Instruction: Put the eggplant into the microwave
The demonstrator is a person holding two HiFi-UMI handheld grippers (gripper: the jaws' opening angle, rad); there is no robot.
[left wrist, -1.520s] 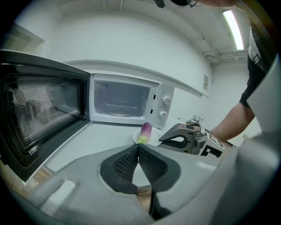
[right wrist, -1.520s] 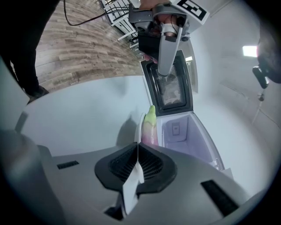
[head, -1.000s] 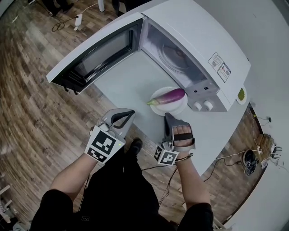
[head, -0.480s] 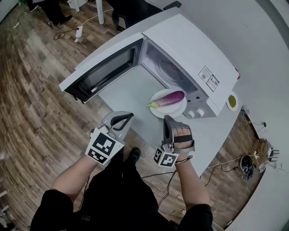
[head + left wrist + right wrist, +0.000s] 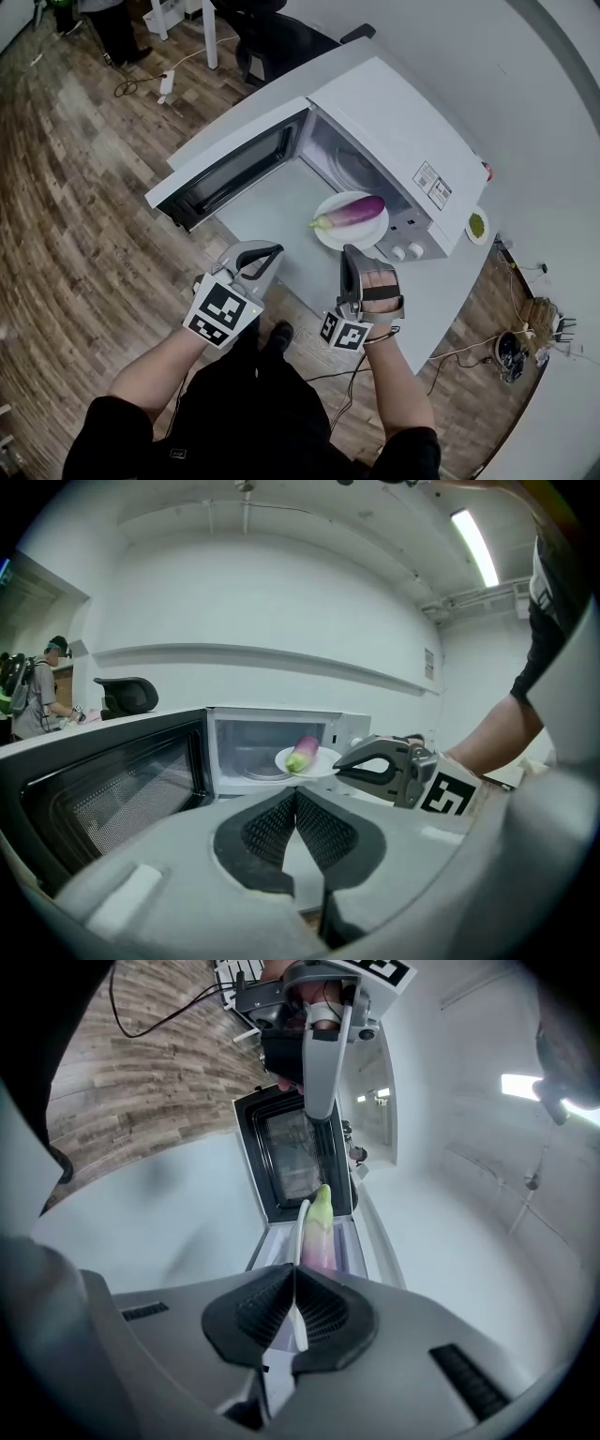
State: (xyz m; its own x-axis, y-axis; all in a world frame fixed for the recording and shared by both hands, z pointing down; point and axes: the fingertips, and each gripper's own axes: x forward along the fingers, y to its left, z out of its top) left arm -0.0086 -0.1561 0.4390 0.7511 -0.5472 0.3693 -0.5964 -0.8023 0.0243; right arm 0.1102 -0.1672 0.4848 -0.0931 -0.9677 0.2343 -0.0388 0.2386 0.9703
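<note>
A purple eggplant (image 5: 354,211) with a green stem lies on a white plate (image 5: 330,235) in front of the open microwave (image 5: 394,122). My right gripper (image 5: 348,253) is shut on the plate's near rim and holds it above the table. In the right gripper view the rim (image 5: 300,1232) runs between the pads, with the eggplant (image 5: 321,1227) beyond. My left gripper (image 5: 259,253) hovers to the plate's left, shut with nothing in it. In the left gripper view the eggplant (image 5: 302,754) shows before the cavity (image 5: 251,752).
The microwave door (image 5: 234,161) swings out wide to the left over the table (image 5: 272,202). A small dish (image 5: 476,225) sits right of the microwave. An office chair (image 5: 281,37) and a person (image 5: 112,23) are at the back. Cables lie on the wooden floor.
Both grippers have risen. The plate with the eggplant has come up with the right gripper, still held by its rim.
</note>
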